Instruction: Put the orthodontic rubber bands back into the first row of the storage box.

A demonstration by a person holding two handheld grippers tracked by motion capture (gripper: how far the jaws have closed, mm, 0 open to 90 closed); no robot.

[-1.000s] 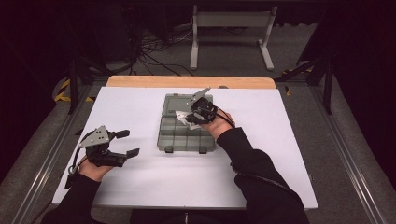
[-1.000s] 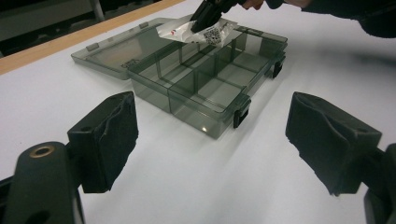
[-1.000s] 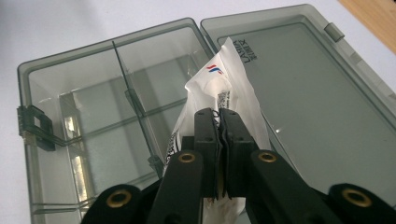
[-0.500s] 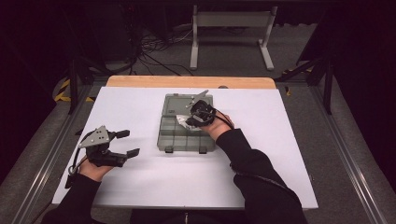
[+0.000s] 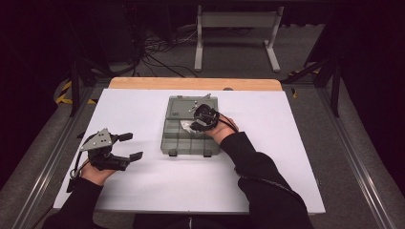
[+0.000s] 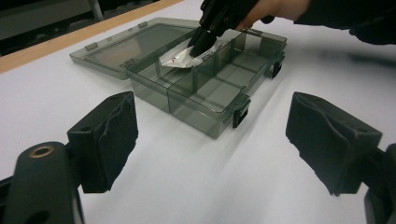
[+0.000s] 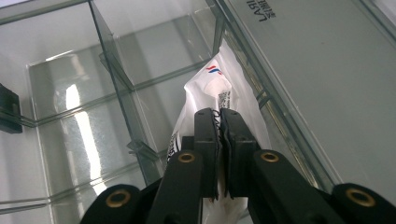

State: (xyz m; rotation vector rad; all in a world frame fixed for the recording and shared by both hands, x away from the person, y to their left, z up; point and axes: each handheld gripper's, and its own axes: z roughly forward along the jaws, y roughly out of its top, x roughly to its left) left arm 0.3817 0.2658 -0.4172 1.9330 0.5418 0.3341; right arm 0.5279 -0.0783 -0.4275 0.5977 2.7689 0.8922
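A clear grey compartment box [image 5: 166,143] lies open in the middle of the white table, its lid [image 5: 181,106] flat behind it. My right gripper [image 5: 195,125] reaches into a back compartment and is shut on a white packet [image 5: 185,126]. In the right gripper view the two black jaws [image 7: 219,119] pinch the packet [image 7: 210,86], which carries a small red and blue mark and hangs down against a divider. From the left gripper view, the packet [image 6: 177,59] sits tilted inside the box [image 6: 205,122]. My left gripper [image 5: 131,146] rests on the table left of the box, open and empty.
The other compartments of the box [image 7: 74,102] look empty. Two dark latches [image 6: 239,113] stick out of the box's front wall. A wooden strip [image 5: 191,84] runs along the table's far edge. White table surface [image 5: 191,191] stretches in front of the box.
The right gripper has shifted slightly lower over the box with the packet still in its jaws. The left gripper has stayed where it was.
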